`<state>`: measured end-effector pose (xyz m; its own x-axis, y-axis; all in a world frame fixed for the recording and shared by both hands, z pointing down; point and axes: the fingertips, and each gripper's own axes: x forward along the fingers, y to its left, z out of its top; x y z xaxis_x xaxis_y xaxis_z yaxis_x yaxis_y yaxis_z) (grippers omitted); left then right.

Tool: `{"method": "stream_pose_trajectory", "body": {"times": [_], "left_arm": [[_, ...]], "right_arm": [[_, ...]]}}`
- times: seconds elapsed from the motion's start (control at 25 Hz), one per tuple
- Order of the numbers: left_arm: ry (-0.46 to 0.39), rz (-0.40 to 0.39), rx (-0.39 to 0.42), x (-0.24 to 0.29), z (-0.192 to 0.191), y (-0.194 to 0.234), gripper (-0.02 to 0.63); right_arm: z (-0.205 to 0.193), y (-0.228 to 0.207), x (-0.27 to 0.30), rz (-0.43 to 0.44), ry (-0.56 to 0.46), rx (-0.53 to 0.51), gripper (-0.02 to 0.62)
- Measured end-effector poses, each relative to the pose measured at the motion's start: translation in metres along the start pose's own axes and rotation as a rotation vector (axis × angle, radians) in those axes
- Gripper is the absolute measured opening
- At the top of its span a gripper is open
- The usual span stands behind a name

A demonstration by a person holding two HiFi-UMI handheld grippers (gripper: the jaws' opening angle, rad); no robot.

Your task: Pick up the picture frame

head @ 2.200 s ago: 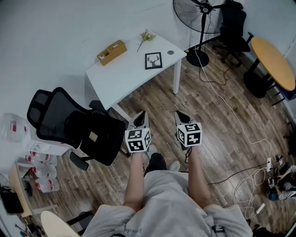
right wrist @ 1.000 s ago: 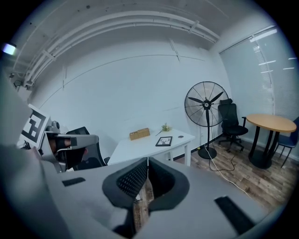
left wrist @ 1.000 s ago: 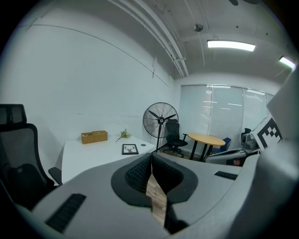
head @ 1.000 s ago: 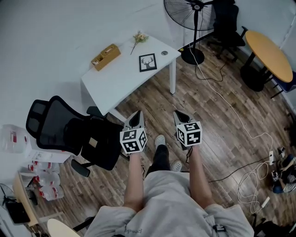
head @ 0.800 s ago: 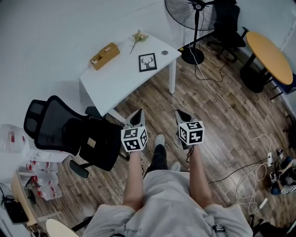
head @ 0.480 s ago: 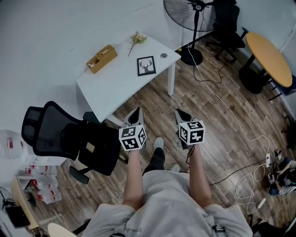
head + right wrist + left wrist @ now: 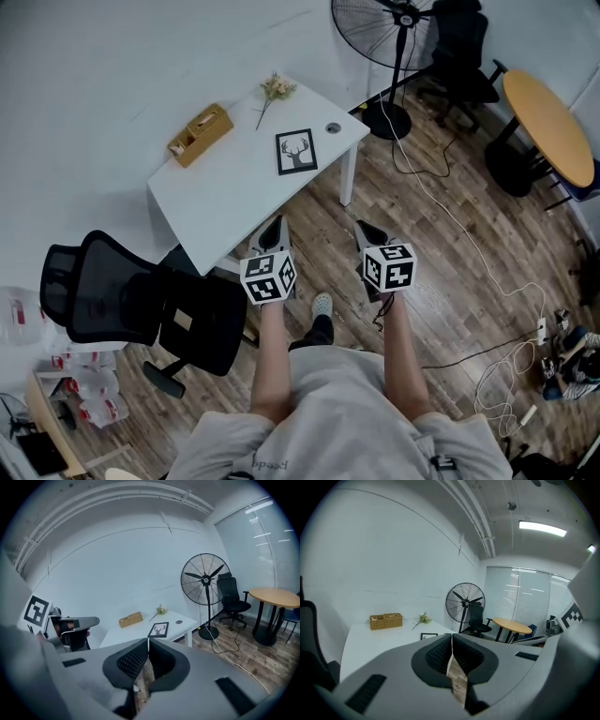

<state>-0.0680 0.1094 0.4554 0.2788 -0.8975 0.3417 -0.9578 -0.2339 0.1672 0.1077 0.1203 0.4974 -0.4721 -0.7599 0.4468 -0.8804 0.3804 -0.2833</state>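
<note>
The approach seems in hand: left claw and right claw, both closed and empty, are well short of the picture frame lying flat on the white surface, so the next move calls for nearing it and opening

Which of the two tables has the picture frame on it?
The white rectangular desk, where the picture frame lies near the wicker basket, not the round wooden table at the right.

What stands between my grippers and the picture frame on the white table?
Nothing visible does. The picture frame lies flat near the table edge; only bare tabletop and floor separate it from the left gripper and right gripper. The basket and flower sit beyond it.
</note>
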Motion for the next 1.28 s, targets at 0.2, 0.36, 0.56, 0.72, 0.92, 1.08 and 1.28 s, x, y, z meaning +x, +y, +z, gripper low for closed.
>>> {"method": "stream_pose_trajectory", "body": {"times": [0.2,0.36,0.56,0.72,0.92,1.08,1.28], "left_arm": [[0.003,0.002,-0.018,0.036,0.013,0.022,0.026],[-0.013,0.007,-0.049,0.062,0.026,0.041,0.026],[-0.017,0.006,-0.075,0.095,0.040,0.064,0.026],[-0.038,0.011,-0.072,0.113,0.052,0.083,0.026],[-0.059,0.028,-0.095,0.131,0.069,0.115,0.026],[-0.043,0.027,-0.106,0.143,0.066,0.126,0.026],[-0.017,0.007,-0.094,0.152,0.062,0.124,0.026]], "right_arm": [[0.019,-0.011,0.033,-0.016,0.008,0.005,0.025],[0.032,-0.012,0.057,-0.024,0.019,-0.016,0.025],[0.050,-0.018,0.086,-0.044,0.020,-0.020,0.025],[0.061,-0.019,0.113,-0.056,0.023,-0.023,0.025],[0.065,-0.010,0.140,-0.057,0.036,-0.043,0.025],[0.066,-0.016,0.148,-0.078,0.045,-0.044,0.025],[0.068,-0.025,0.155,-0.090,0.052,-0.038,0.025]]}}
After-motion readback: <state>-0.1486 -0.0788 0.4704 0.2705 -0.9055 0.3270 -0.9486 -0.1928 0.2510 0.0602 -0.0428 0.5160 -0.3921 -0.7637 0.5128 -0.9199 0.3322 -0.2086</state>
